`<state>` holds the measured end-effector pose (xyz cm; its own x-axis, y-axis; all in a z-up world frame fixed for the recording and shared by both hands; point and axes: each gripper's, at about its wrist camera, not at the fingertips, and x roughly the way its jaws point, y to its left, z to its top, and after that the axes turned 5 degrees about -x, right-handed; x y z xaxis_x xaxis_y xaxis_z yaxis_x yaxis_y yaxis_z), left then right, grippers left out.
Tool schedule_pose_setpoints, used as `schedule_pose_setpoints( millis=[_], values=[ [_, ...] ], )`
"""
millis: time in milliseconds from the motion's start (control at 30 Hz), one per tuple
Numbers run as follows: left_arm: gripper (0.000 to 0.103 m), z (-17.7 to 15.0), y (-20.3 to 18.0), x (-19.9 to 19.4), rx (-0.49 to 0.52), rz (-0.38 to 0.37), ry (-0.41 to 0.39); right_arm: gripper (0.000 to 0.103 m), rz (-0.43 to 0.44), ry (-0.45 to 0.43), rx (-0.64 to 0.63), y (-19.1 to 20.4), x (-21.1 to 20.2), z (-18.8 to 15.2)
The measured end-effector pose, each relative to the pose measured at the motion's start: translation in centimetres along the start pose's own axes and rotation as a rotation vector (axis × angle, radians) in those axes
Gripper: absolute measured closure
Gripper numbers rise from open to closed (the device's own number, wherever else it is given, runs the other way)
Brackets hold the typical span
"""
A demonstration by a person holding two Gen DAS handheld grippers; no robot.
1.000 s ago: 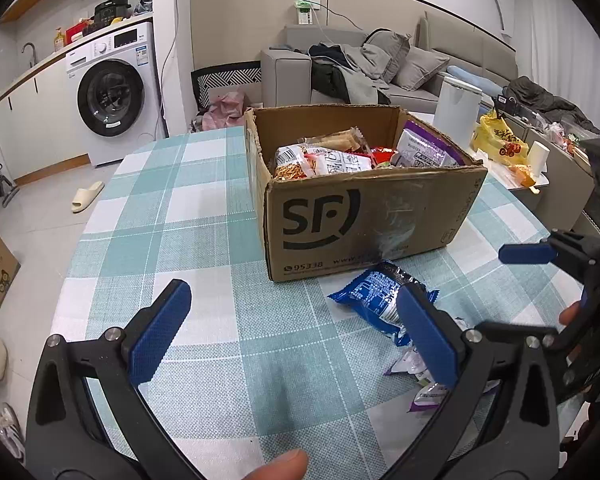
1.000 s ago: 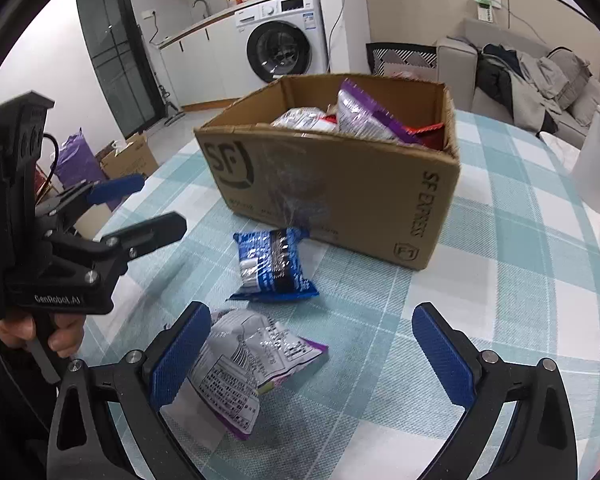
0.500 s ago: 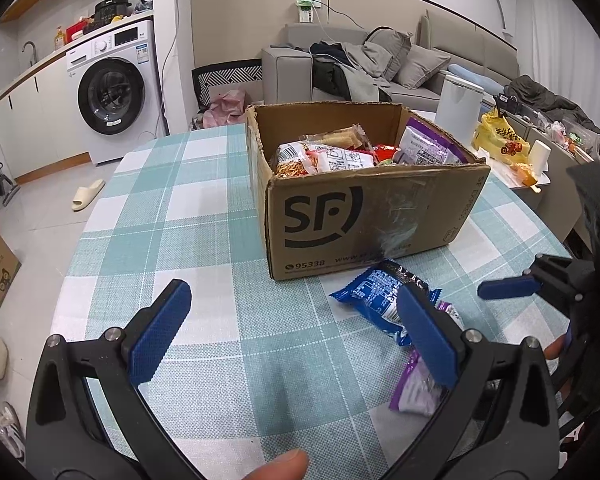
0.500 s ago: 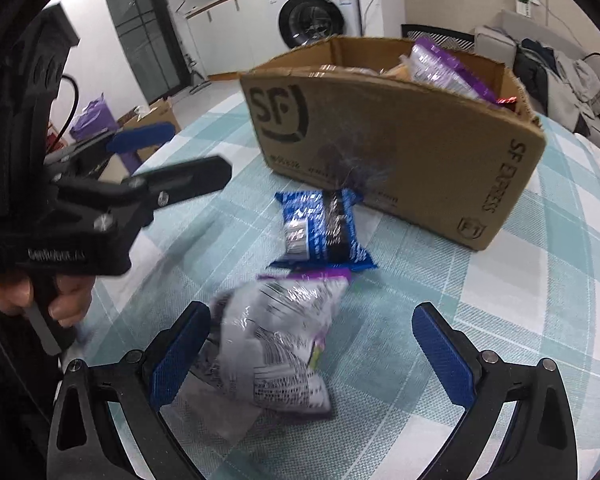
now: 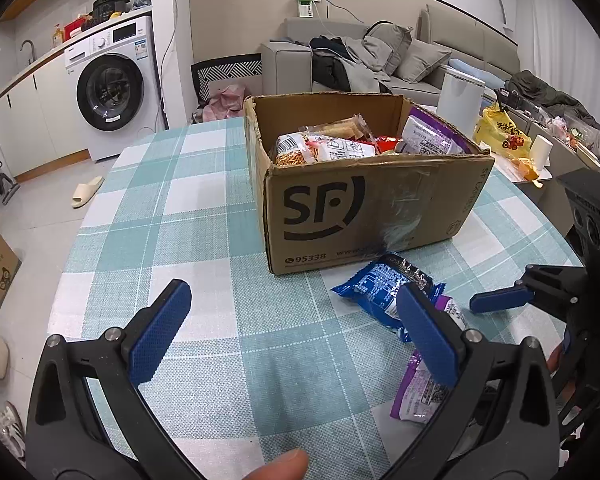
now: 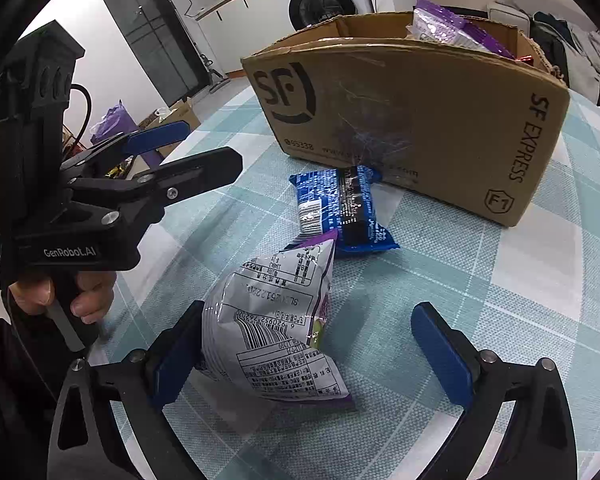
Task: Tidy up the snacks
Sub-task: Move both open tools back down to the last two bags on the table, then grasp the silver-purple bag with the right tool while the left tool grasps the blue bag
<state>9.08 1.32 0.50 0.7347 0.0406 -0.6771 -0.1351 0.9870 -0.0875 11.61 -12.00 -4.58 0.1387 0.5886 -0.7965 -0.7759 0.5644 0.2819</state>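
A cardboard box [image 5: 380, 208] [image 6: 420, 120] holding several snack packs stands on the checked tablecloth. In front of it lie a blue snack pack [image 5: 380, 292] [image 6: 340, 208] and a silver-and-purple bag [image 6: 276, 328] [image 5: 424, 388]. My right gripper [image 6: 316, 356] is open around the silver bag, its left pad touching the bag's side. My left gripper [image 5: 296, 332] is open over bare cloth, left of both packs; its right finger overlaps them in the left wrist view. Each gripper shows in the other's view: the left gripper [image 6: 196, 152] and the right gripper [image 5: 500, 300].
The round table [image 5: 148, 216] drops off at the left toward the floor, with a washing machine [image 5: 112, 92] behind. A sofa [image 5: 380, 60], a white bin [image 5: 460, 96] and a cluttered side table [image 5: 512, 148] lie beyond the box. A hand [image 6: 60, 292] grips the left tool.
My right gripper has moved forward and lower, so the silver-and-purple bag now sits between its fingers against the left pad. The bag has tipped up slightly. The left gripper has barely moved.
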Motion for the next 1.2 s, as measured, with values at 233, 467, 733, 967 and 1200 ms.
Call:
schedule_pose_setpoints(
  millis=[233,467,733,967,1200],
  values=[
    [0.001,-0.1,0.2,0.3,-0.001,0.003,0.004,0.041,0.099,-0.022,-0.015,0.7,0.5,0.5],
    [0.001,-0.1,0.2,0.3,-0.001,0.004,0.004,0.052,0.068,-0.044,-0.074,1.8,-0.4,0.3],
    [0.001,-0.4,0.2,0.9,-0.009,-0.003,0.018,0.053,0.012,-0.104,-0.045,0.2,-3.5,0.4],
    [0.001,-0.9,-0.8,1.8,-0.002,-0.034,0.051,0.052,-0.049,-0.159,0.030,-2.1,-5.7,0.7],
    [0.001,-1.1,-2.2,3.3,0.005,-0.077,0.089,0.052,-0.089,-0.197,0.092,-3.9,-6.9,0.6]
  ],
)
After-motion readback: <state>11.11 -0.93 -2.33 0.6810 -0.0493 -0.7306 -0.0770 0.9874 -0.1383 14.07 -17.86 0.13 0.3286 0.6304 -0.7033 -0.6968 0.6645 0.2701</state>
